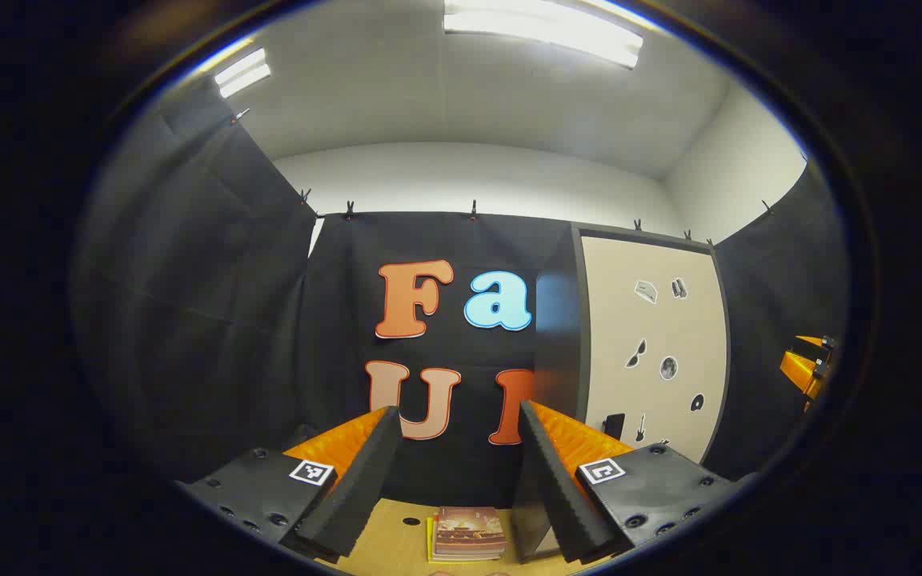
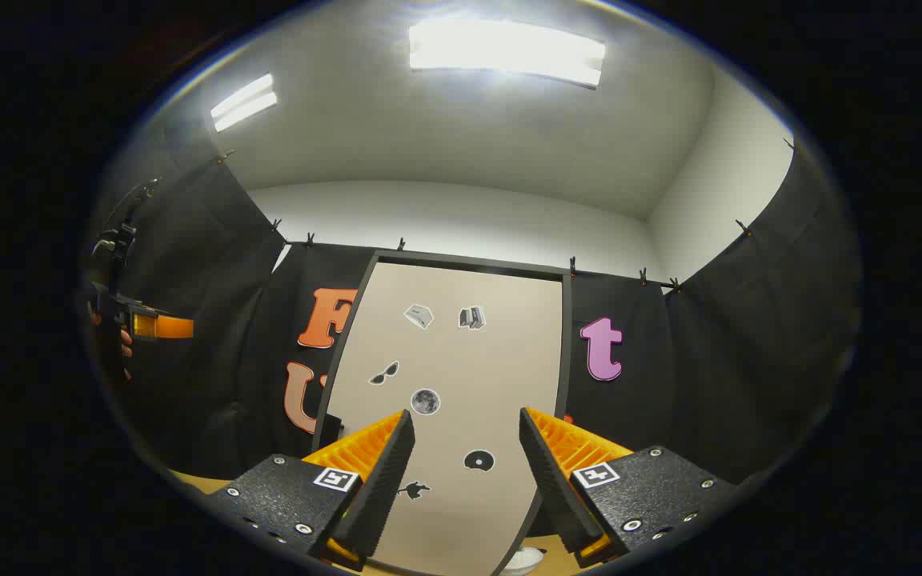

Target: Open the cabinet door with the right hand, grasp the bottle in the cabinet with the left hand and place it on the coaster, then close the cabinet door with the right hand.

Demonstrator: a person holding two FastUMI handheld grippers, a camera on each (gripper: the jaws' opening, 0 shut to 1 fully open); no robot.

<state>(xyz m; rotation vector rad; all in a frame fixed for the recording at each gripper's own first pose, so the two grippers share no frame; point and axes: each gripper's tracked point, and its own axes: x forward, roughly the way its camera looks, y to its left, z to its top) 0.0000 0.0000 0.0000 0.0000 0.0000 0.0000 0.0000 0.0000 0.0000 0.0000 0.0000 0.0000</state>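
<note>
The cabinet (image 2: 565, 352) is tall, with a dark frame, and stands against the booth's back wall. Its beige door (image 2: 453, 376) carries small dark stickers and looks shut, so the inside is hidden. My right gripper (image 2: 466, 416) faces the door from a short way off and is open, with nothing between its fingers. In the left gripper view the cabinet door (image 1: 653, 352) sits to the right. My left gripper (image 1: 457, 416) is open and holds nothing, pointing at the wall left of the cabinet. A hand holds the left gripper (image 2: 145, 324) at the far left of the right gripper view.
A small stack of books (image 1: 469, 532) lies on the wooden table (image 1: 397, 544) below my left fingers. A small white round thing (image 2: 523, 560) shows at the cabinet's foot, cut off by the view's edge. The right gripper (image 1: 809, 368) shows at the far right.
</note>
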